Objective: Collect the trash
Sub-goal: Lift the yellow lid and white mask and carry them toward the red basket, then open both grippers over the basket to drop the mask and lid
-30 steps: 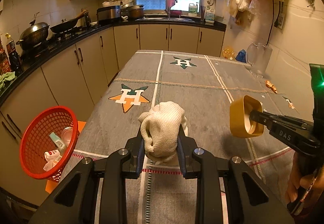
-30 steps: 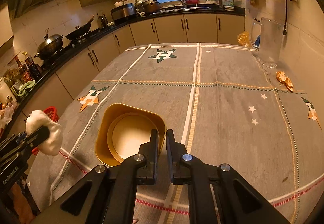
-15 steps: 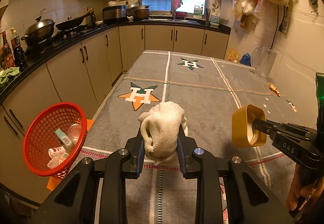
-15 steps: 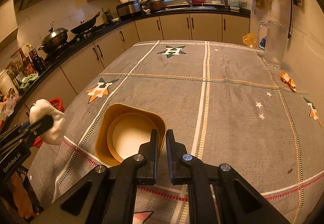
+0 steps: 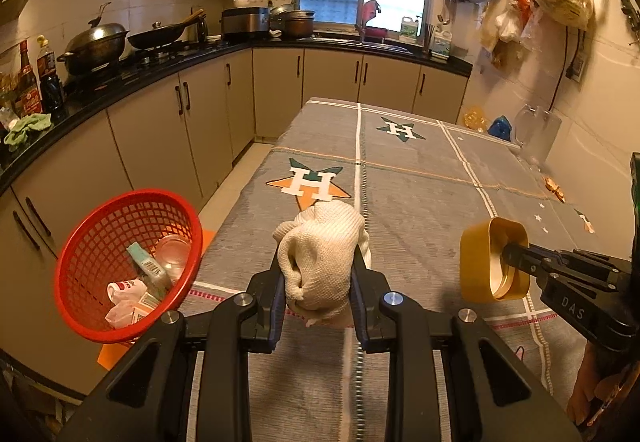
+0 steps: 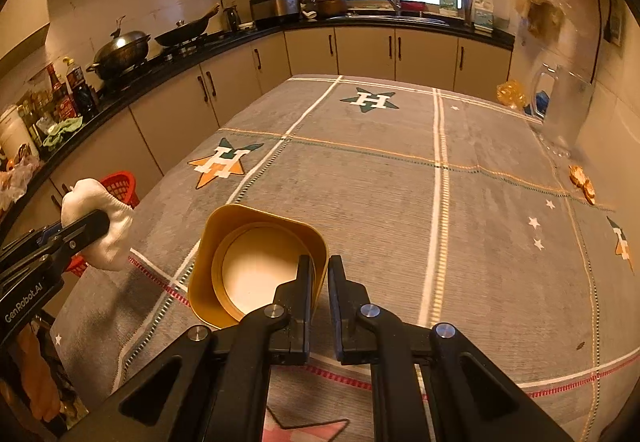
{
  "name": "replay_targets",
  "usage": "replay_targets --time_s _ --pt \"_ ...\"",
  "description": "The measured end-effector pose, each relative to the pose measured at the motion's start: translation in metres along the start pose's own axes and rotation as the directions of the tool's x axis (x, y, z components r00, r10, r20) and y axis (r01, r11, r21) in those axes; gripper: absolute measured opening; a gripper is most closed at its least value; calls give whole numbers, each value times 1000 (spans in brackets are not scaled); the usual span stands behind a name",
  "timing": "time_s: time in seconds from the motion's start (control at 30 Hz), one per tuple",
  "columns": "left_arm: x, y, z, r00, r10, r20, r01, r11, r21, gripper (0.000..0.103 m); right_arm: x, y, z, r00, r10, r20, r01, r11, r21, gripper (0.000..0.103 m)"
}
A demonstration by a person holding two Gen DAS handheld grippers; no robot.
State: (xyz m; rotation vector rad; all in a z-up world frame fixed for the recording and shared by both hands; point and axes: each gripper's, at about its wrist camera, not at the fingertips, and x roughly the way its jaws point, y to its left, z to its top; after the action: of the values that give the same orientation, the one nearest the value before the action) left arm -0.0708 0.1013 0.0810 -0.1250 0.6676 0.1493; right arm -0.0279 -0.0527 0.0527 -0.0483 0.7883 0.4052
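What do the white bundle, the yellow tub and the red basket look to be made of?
White bundle: soft knit cloth, matte; a ribbed weave shows and it bunches between the fingers. Yellow tub: probably thin plastic or coated paper, smooth with a slight sheen, pale inside. Red basket: moulded plastic by the look, glossy rim, open lattice walls.

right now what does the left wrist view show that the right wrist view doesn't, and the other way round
Only the left wrist view looks into the red basket, with wrappers and a clear cup lying in it.

Only the right wrist view shows the inside of the yellow container and the right gripper pinching its rim.

Both show the left gripper clamped on the white cloth, the yellow container, the basket, the grey star-patterned tablecloth, and the clear pitcher by the wall.
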Motion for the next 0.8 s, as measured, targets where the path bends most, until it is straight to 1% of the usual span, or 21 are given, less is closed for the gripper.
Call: replay_targets --time_s 0.2,0.43,0.57,0.8 --pt "-2 16 -1 1000 7 9 -7 999 -33 26 2 16 4 1000 4 -5 -4 999 -37 9" --pt "-6 41 -1 999 33 18 -31 997 -76 26 5 45 13 1000 25 -3 -25 996 -91 9" --pt "-10 59 0 998 58 31 -55 993 -102 27 10 67 20 998 59 -13 -60 991 -121 9" --pt "-15 114 0 990 138 35 -129 976 -177 27 22 125 35 990 141 -26 -144 967 -213 9"
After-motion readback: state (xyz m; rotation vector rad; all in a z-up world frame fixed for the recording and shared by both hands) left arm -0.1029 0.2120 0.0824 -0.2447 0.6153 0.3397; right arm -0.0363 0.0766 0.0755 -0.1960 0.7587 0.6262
